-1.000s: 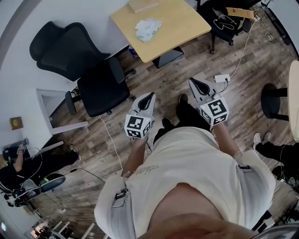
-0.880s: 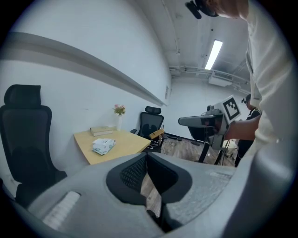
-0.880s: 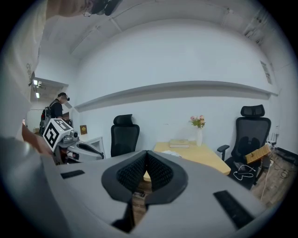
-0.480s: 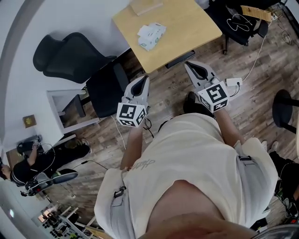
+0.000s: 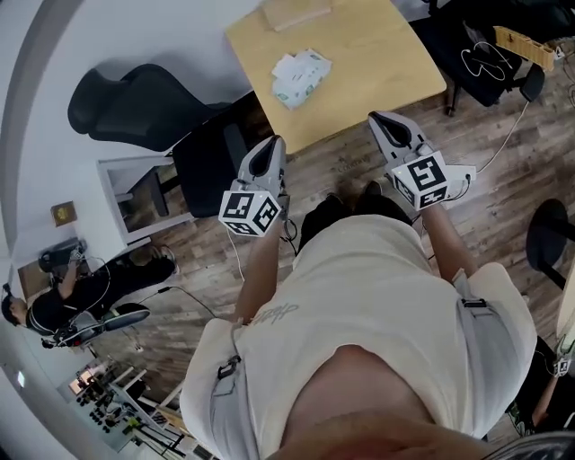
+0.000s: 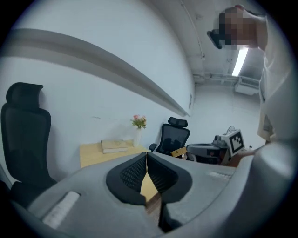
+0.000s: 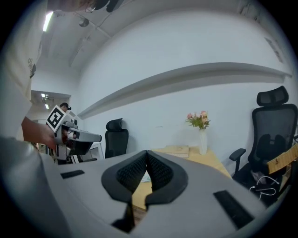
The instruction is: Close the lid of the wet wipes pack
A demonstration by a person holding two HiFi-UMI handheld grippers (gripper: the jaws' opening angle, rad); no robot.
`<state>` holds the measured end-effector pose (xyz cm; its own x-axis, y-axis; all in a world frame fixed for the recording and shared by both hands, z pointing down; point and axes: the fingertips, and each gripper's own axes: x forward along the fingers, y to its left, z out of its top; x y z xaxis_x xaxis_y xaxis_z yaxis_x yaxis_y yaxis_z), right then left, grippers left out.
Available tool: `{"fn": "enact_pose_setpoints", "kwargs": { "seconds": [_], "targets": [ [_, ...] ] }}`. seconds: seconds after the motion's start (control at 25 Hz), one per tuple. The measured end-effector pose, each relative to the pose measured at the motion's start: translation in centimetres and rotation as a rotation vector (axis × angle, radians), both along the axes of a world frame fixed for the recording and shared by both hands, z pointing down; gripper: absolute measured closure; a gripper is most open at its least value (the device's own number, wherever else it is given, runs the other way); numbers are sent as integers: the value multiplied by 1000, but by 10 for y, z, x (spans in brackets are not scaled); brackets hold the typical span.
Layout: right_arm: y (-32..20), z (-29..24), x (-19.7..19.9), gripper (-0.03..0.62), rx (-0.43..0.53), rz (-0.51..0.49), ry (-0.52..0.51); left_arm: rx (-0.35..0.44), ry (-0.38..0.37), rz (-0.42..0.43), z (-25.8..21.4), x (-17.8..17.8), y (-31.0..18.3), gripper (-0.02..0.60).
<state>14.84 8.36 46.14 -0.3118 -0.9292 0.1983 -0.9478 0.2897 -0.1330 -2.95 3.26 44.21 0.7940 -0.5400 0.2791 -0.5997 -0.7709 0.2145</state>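
Note:
A white and green wet wipes pack [image 5: 301, 76] lies on the light wooden table [image 5: 377, 63], toward its left side in the head view. My left gripper [image 5: 270, 152] is held in the air short of the table's near edge, its jaws shut with nothing between them. My right gripper [image 5: 384, 127] hovers at the table's near right edge, also shut and empty. In the left gripper view the left gripper [image 6: 147, 157] points over the table [image 6: 91, 153]. From the right gripper view, the right gripper [image 7: 147, 155] aims at the table [image 7: 212, 162]; the pack is mostly hidden behind its jaws.
A book [image 5: 295, 13] lies at the table's far edge, and a vase of flowers [image 7: 200, 130] stands near it. A black office chair [image 5: 148, 108] is to the left of the table, another [image 5: 485, 54] to the right. Cables and a power strip [image 5: 463, 175] lie on the wooden floor.
I have stepped closer to the table: it and the pack sit lower in the head view. Both grippers have risen toward the table's near edge, still shut.

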Motion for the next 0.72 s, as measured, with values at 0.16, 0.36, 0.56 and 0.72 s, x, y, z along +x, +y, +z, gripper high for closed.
{"fn": "enact_pose_setpoints", "kwargs": {
  "seconds": [0.16, 0.36, 0.56, 0.72],
  "targets": [
    [-30, 13, -2, 592, -30, -35, 24, 26, -36, 5, 10, 7, -25, 565],
    [-55, 13, 3, 592, -40, -12, 53, 72, -46, 65, 18, 28, -59, 565],
    [-91, -9, 17, 592, -42, 46, 111, 118, 23, 119, -7, 47, -111, 565],
    [-137, -31, 15, 592, -25, 40, 150, 171, 27, 127, -18, 44, -156, 565]
  ]
}}
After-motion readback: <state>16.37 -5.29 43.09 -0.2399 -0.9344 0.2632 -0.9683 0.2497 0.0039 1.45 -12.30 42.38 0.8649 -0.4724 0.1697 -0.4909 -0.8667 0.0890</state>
